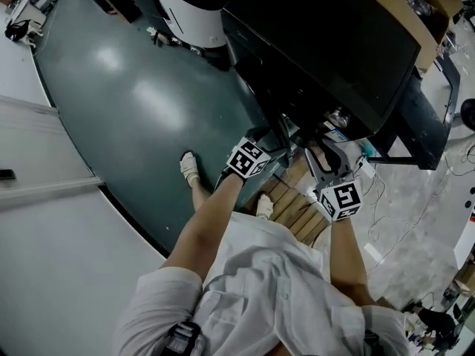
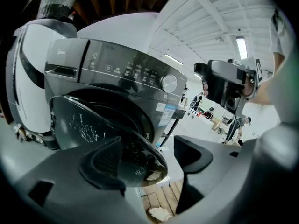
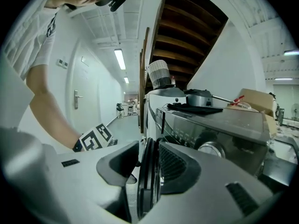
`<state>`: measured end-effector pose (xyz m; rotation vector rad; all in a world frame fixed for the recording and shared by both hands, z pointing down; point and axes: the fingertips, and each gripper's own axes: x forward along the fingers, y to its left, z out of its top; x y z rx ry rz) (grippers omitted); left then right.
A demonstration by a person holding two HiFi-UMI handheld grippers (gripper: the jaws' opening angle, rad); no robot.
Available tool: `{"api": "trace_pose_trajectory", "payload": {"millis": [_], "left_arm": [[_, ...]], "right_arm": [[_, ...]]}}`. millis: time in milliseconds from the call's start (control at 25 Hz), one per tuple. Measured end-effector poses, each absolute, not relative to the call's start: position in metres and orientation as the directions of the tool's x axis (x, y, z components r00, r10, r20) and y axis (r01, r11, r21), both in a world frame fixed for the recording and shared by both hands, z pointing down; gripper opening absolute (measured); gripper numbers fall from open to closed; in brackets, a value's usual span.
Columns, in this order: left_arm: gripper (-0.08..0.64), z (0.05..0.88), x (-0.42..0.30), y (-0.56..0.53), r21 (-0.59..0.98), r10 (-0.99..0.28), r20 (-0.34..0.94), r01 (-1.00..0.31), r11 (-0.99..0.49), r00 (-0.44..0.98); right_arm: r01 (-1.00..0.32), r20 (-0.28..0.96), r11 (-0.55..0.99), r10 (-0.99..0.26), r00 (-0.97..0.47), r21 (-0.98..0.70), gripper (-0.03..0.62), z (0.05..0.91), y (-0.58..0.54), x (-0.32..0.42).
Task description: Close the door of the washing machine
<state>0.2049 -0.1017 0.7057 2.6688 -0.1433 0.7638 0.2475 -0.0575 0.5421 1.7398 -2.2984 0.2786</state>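
Dark grey and glossy, the washing machine [image 2: 117, 78] stands on a wooden pallet [image 1: 297, 206]. Its round glass door [image 2: 88, 125] is swung out from the front, open, with the drum opening dark behind it.

The right claw [image 3: 148, 167] is clenched on the door's rim. In the right gripper view the thin edge of the door runs upright between the two jaws, with a pad against each face. The left claw [image 2: 150, 150] is released and holds nothing, its jaws well apart just in front of the door's lower edge. The pallet boards show through the gap.

Above the door, the control panel carries a silver knob [image 2: 169, 83]. In the head view both claws sit low at the machine's front, their marker cubes near each other, and the person's bare arms reach down to them. A foot in a pale shoe [image 1: 190, 167] rests on the dark green floor [image 1: 141, 102]. A white rounded unit [image 2: 25, 64] stands beside the machine, and a cardboard box [image 1: 393, 10] shows past its top.
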Motion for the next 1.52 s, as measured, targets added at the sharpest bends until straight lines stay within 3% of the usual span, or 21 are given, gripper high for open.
{"api": "trace_pose_trajectory", "payload": {"millis": [560, 1000, 1160, 1520], "left_arm": [[0.344, 0.724, 0.288, -0.124, 0.284, -0.011, 0.514, -0.182, -0.941, 0.858], [0.333, 0.728, 0.303, -0.136, 0.304, -0.059, 0.538, -0.259, -0.917, 0.841], [0.269, 0.731, 0.302, -0.143, 0.284, -0.073, 0.581, -0.287, -0.915, 0.81], [0.234, 0.732, 0.308, -0.15, 0.286, -0.101, 0.59, -0.325, -0.901, 0.801]], "right_arm": [[-0.984, 0.334, 0.18, -0.927, -0.17, -0.003, 0.152, 0.569, -0.047, 0.286], [-0.99, 0.337, 0.142, -0.932, -0.135, -0.003, 0.152, 0.575, -0.046, 0.315], [-0.991, 0.334, 0.137, -0.934, -0.13, -0.004, 0.152, 0.578, -0.048, 0.322], [-0.991, 0.336, 0.134, -0.933, -0.126, -0.001, 0.152, 0.581, -0.048, 0.33]]}}
